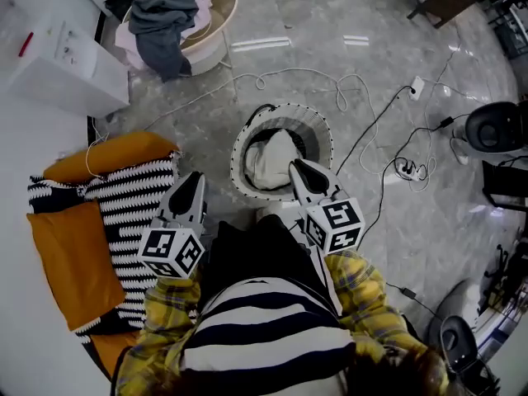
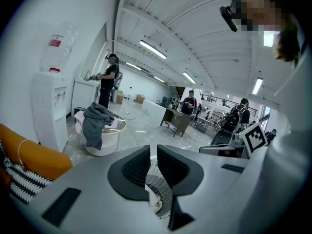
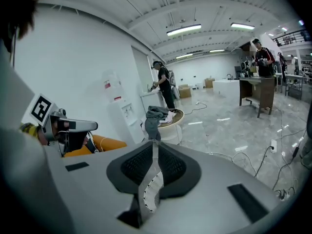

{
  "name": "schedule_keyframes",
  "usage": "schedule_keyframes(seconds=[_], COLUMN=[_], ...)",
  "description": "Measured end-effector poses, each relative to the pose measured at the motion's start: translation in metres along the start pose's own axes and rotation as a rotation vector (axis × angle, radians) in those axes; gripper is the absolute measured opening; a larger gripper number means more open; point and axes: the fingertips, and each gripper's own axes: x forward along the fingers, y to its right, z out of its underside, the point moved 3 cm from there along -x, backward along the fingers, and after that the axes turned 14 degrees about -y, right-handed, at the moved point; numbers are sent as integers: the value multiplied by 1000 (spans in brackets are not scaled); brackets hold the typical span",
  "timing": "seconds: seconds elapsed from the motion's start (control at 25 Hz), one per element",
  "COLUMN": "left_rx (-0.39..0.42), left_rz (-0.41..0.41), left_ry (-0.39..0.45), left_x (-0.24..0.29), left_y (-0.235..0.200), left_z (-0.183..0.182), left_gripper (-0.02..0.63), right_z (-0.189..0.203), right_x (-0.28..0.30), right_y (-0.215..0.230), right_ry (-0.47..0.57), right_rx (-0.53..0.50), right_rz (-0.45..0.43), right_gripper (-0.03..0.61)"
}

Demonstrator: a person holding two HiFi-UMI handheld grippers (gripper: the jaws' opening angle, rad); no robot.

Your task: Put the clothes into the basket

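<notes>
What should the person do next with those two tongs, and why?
Probably swing toward the round tub at the back and open the tongs wide. Both the left tongs and the right tongs hang empty by the basket, which already holds a white garment, while a grey garment is draped over that tub.

A round mesh basket [image 1: 239,167] with a dark-trimmed rim stands upright on the grey floor [image 1: 330,48], holding a crumpled white garment [image 1: 272,159]. Well apart, a grey garment [image 1: 161,27] drapes over a round tub's [image 1: 227,11] edge, touching pink cloth [image 1: 125,41].
</notes>
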Motion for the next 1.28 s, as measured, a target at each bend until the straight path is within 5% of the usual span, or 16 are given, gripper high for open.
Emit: schedule_keyframes(seconds=[0.56, 1.28], left_rx=[-28, -64], left_rz=[-63, -103], left_ry=[141, 183], left_x=[-42, -56], left_y=[1, -4], left_z=[-20, -13], left_gripper=[41, 40], right_z=[-36, -40], right_x=[-20, -21], right_y=[-27, -43], right_ry=[87, 98], right_rx=[-49, -78], right_rz=[-79, -124], right_gripper=[41, 26])
